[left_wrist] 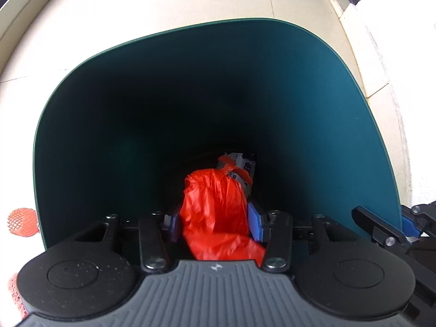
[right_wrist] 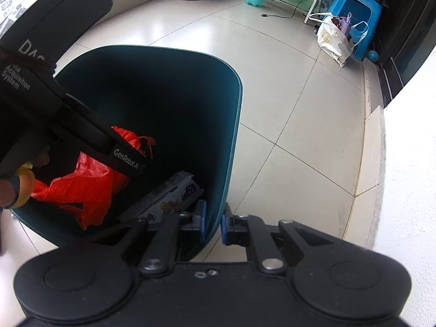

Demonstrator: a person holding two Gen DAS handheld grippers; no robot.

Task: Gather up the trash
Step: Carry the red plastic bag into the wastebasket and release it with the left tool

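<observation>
Bag (left_wrist: pixel 215 212) and carton (right_wrist: pixel 169 199) inside bin (right_wrist: pixel 229 125), on floor (right_wrist: pixel 286 95)

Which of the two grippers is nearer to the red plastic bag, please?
Left. The left gripper has the red plastic bag between its fingers inside the teal bin; the right gripper is clamped on the bin's wall, apart from the bag.

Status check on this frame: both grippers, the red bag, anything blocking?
Left gripper down inside teal bin, red bag between its jaws. Right gripper clamped on bin wall. Carton already inside. Nothing blocking.
</observation>
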